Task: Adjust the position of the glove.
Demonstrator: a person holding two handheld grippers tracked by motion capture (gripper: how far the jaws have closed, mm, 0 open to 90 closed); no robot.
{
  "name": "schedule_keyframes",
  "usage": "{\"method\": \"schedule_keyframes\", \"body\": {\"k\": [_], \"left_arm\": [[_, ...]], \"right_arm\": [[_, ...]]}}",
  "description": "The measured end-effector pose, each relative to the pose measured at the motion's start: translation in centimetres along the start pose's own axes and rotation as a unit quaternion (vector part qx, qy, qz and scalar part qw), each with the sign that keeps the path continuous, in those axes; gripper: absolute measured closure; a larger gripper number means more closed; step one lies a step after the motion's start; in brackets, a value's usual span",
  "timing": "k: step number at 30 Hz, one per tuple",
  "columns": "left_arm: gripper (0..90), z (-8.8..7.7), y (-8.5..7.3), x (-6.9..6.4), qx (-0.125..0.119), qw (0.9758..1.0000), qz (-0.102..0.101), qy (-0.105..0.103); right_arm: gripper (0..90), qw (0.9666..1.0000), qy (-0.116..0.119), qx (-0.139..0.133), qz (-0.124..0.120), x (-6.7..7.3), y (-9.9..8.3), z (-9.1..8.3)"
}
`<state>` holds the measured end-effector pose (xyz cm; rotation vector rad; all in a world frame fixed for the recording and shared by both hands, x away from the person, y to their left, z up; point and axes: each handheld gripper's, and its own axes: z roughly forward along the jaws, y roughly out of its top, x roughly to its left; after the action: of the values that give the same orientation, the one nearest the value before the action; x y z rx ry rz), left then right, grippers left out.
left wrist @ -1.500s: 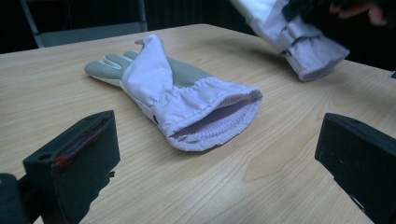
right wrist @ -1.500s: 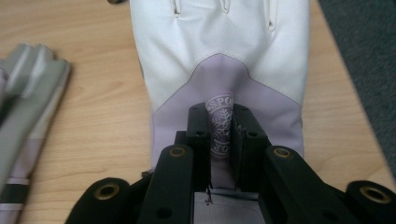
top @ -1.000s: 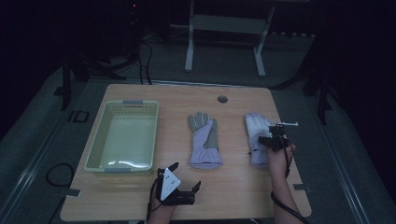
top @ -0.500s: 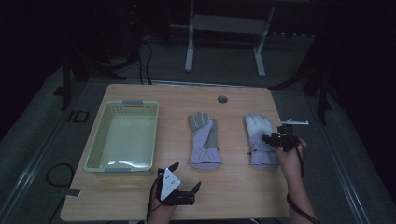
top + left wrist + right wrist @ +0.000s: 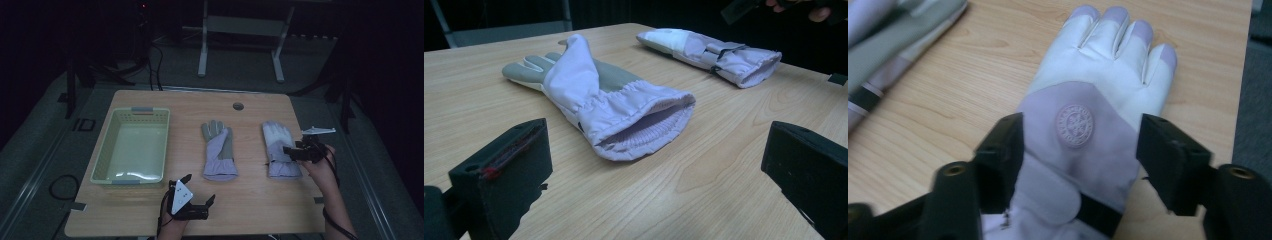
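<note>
The right gripper hangs over the right glove lying flat near the table's right edge, its jaws just opened with nothing pinched, apparently lining up a grasp, while the left gripper waits wide open.

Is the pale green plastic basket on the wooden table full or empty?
Empty. The high view shows the pale green plastic basket with its floor bare, while both lilac gloves lie flat on the table outside it.

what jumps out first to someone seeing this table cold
Two lilac winter gloves lie flat mid-table: the left glove palm up, the right glove back up. The right gripper, whose jaws have just been opening, hovers above the right glove. A pale green basket stands empty at the left.
</note>
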<state>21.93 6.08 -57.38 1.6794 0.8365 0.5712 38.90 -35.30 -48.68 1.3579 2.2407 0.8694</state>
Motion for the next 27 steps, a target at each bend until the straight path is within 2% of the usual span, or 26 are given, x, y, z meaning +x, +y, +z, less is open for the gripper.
{"method": "schedule_keyframes", "body": {"k": [1, 5, 6, 9, 10, 11, 13, 15, 17, 20, 22, 26, 27], "left_arm": [[0.0, 0.0, 0.0, 0.0, 0.000, 1.0000, 0.000, 0.000], [0.0, 0.0, 0.0, 0.0, 0.001, 1.0000, 0.001, -0.001], [0.0, 0.0, 0.0, 0.0, 0.001, 1.0000, 0.001, -0.001], [0.0, 0.0, 0.0, 0.0, 0.001, 1.0000, 0.002, -0.001], [0.0, 0.0, 0.0, 0.0, 0.001, 1.0000, 0.000, -0.001], [0.0, 0.0, 0.0, 0.0, 0.001, 1.0000, 0.000, -0.001], [0.0, 0.0, 0.0, 0.0, 0.000, 1.0000, 0.000, -0.001], [0.0, 0.0, 0.0, 0.0, 0.000, 1.0000, 0.001, 0.000], [0.0, 0.0, 0.0, 0.0, 0.000, 1.0000, 0.000, 0.000], [0.0, 0.0, 0.0, 0.0, 0.000, 1.0000, 0.001, 0.000], [0.1, 0.0, 0.0, 0.0, 0.000, 1.0000, 0.001, 0.000], [0.1, 0.0, 0.0, 0.0, 0.000, 1.0000, 0.000, 0.001], [0.0, 0.0, 0.0, 0.0, 0.000, 1.0000, 0.000, 0.001]], "right_arm": [[42.2, 0.9999, 0.013, -0.006, 0.001, -0.4, -0.1, 0.6], [44.3, 0.9996, 0.021, -0.006, 0.019, -0.9, -0.2, 1.6], [41.6, 0.9990, 0.027, 0.006, 0.035, -1.0, -0.4, 2.6], [40.4, 0.9988, 0.025, 0.014, 0.040, -0.9, -0.5, 3.2], [40.5, 0.9984, 0.026, 0.026, 0.043, -0.7, -0.6, 3.7], [39.4, 0.9976, 0.014, 0.050, 0.045, -0.4, -1.0, 4.9], [38.8, 0.9979, 0.011, 0.048, 0.042, -0.3, -1.2, 5.1], [37.8, 0.9987, 0.001, 0.045, 0.021, 0.1, -1.3, 5.2], [37.1, 0.9990, -0.005, 0.042, 0.015, 0.3, -1.5, 5.2], [37.4, 0.9990, 0.005, 0.034, 0.028, 0.0, -1.7, 5.2], [41.6, 0.9991, 0.011, 0.027, 0.029, -0.1, -1.9, 5.2], [62.7, 0.9980, 0.025, 0.021, 0.054, -0.2, -2.0, 5.0], [63.7, 0.9975, 0.024, 0.024, 0.063, -0.2, -1.9, 5.0]]}}
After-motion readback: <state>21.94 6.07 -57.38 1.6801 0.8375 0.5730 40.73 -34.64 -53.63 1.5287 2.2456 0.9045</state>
